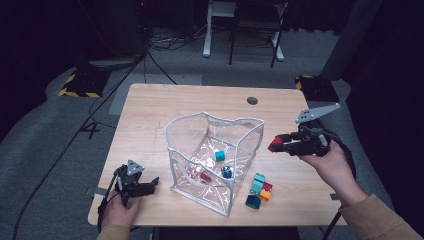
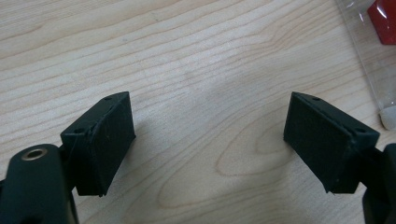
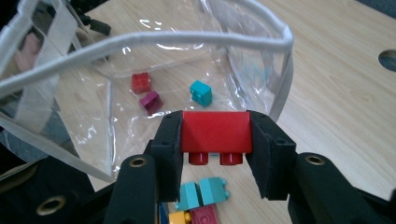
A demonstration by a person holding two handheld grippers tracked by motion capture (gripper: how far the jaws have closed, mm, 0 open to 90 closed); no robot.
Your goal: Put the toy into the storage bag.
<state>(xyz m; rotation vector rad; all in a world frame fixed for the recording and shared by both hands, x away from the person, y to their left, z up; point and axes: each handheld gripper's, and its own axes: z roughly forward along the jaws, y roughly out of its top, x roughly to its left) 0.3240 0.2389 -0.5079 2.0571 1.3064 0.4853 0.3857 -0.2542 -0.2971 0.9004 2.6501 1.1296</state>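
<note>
A clear plastic pouch [image 1: 175, 135] with white trim stands open in the middle of the wooden table. Inside lie a teal brick [image 1: 220, 155], a blue brick [image 1: 227, 172] and a red one [image 1: 205, 175]. My right gripper [image 1: 276, 145] hovers just right of the pouch's rim, shut on a red brick [image 1: 273, 146]. In the right gripper view that red brick [image 3: 215, 131] sits clamped between the pads, studs down, near the pouch rim [image 3: 187, 39]. My left gripper [image 1: 152, 184] rests open on the table left of the pouch, its jaws [image 2: 210, 140] wide apart over bare wood.
A small pile of teal, red, orange and dark blue bricks [image 1: 259, 191] lies on the table right of the pouch's front corner. A round cable hole [image 1: 252, 100] sits near the table's far edge. Beyond the table are cables and chair legs on the floor.
</note>
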